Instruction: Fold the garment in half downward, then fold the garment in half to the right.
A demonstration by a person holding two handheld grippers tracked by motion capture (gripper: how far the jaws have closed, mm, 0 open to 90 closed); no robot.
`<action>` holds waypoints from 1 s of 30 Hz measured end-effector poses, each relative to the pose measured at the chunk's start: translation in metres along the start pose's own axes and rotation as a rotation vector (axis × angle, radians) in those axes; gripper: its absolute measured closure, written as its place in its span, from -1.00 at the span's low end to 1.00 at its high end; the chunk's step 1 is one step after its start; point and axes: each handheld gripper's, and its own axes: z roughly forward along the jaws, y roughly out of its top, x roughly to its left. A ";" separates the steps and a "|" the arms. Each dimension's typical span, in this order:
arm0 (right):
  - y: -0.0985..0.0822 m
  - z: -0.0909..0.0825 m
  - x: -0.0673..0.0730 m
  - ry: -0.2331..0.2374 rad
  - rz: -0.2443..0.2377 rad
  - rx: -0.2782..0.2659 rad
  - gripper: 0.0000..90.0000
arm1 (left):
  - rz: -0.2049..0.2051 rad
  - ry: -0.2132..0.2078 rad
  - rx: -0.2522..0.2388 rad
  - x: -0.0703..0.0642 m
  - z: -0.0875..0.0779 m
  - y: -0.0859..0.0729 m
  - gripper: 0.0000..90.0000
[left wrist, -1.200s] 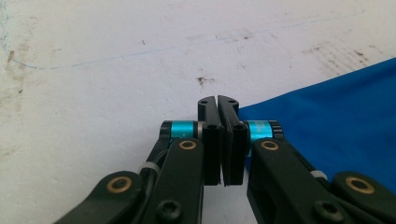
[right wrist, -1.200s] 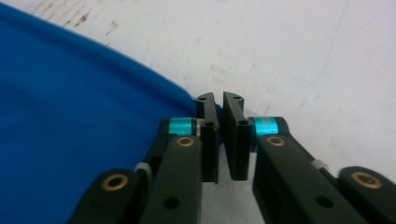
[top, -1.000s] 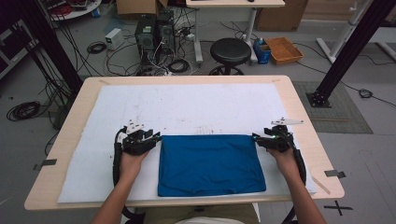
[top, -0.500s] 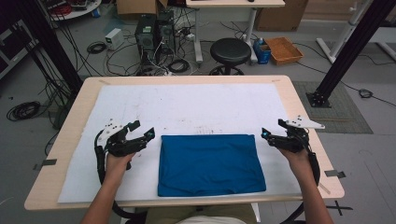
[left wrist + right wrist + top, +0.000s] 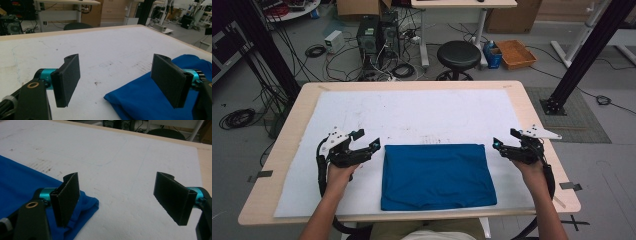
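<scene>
Your table [image 5: 297, 150]: light wood top, rounded corners. A white sheet [image 5: 412, 115] covers nearly all of it, leaving a wood margin at the edges; faint pencil lines and dark smudges mark it mid-sheet. On the sheet's near half lies a folded blue cloth [image 5: 437, 175], flat, roughly rectangular, its far corners slightly rumpled in your gripper views.

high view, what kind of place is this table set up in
Most likely a robotics lab or workshop: black desktop computer towers with tangled cables on the grey floor, a black metal frame post beside the table, and a round black stool by a white height-adjustable desk.
</scene>
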 end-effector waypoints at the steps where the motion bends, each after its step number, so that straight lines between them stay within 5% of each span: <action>1: -0.001 -0.001 -0.001 -0.003 0.003 0.002 -0.54 | -0.002 -0.002 0.004 0.001 0.000 0.000 -0.47; 14: -0.002 0.001 0.000 0.001 0.002 0.008 -0.54 | -0.006 0.005 0.033 -0.003 0.002 0.001 -0.47; 25: -0.003 0.001 0.000 0.006 -0.001 0.012 -0.54 | -0.009 0.017 0.105 -0.009 0.002 -0.002 -0.47; 30: 0.001 0.001 0.002 0.022 0.002 -0.002 -0.54 | -0.027 -0.004 0.175 -0.020 -0.008 -0.005 -0.47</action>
